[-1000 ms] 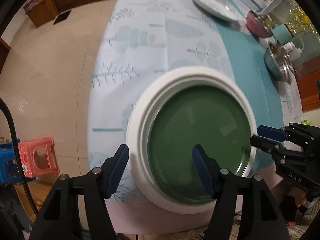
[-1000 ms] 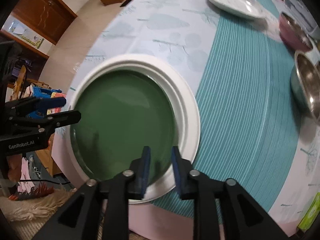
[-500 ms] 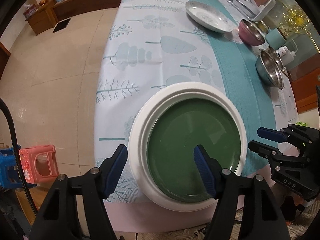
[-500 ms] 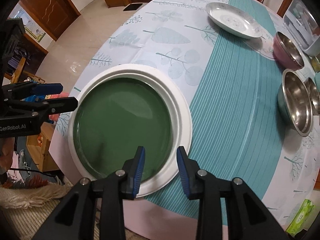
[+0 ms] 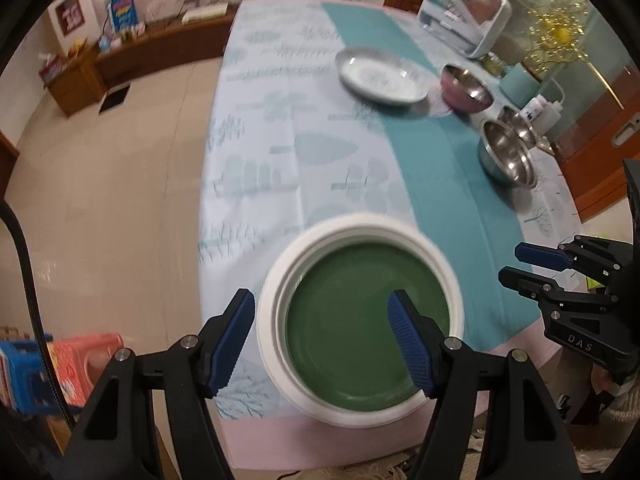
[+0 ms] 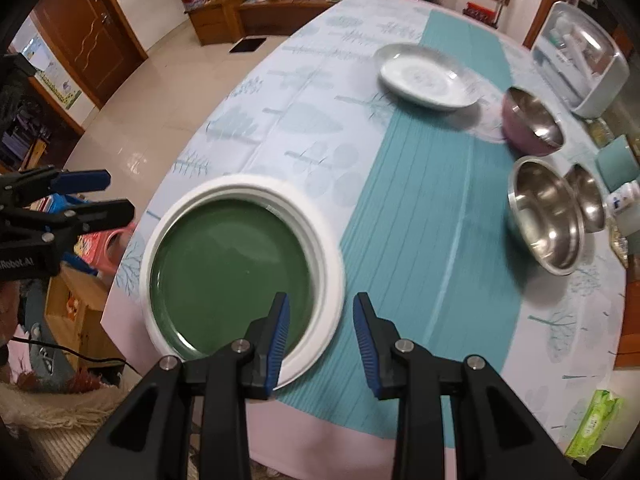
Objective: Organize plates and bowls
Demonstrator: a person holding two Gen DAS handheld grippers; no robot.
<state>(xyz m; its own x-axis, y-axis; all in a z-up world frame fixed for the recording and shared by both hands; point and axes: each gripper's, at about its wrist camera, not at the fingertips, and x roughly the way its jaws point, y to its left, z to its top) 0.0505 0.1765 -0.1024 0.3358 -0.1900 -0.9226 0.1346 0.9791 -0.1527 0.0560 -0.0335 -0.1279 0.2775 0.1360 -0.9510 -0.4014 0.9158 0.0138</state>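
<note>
The green plate (image 5: 362,322) lies nested in the white plate (image 5: 276,344) at the near table edge, lower centre of both views. This placing reads as deliberate stacking: smaller dish inside the larger, one pile begun.

Left gripper (image 5: 322,338) hangs above the stack with jaws spread wide, gripping nothing; one pad shows over the white rim side, the other over the green surface, neither in contact. Right gripper (image 6: 320,326) likewise released, jaws parted more narrowly and empty, showing over the white plate's right rim and the teal runner (image 6: 420,240). Both point steeply down at the table. Judgement: the stack has been let go and both tools are free for the next item.

Remaining items, upper right of both views: a pale plate (image 6: 426,78) lying alone; a purple bowl (image 6: 530,122) just beside it; two steel bowls (image 6: 550,218) touching or overlapping, exact relation unclear. All stand well apart from the stack.

Obstructions: none between stack and remaining dishes; open tablecloth (image 5: 260,148) only. A lidded storage box (image 5: 464,20) and bottles crowd the far right edge near the bowls. The stack sits close to the table edge, a possible slip hazard.
</note>
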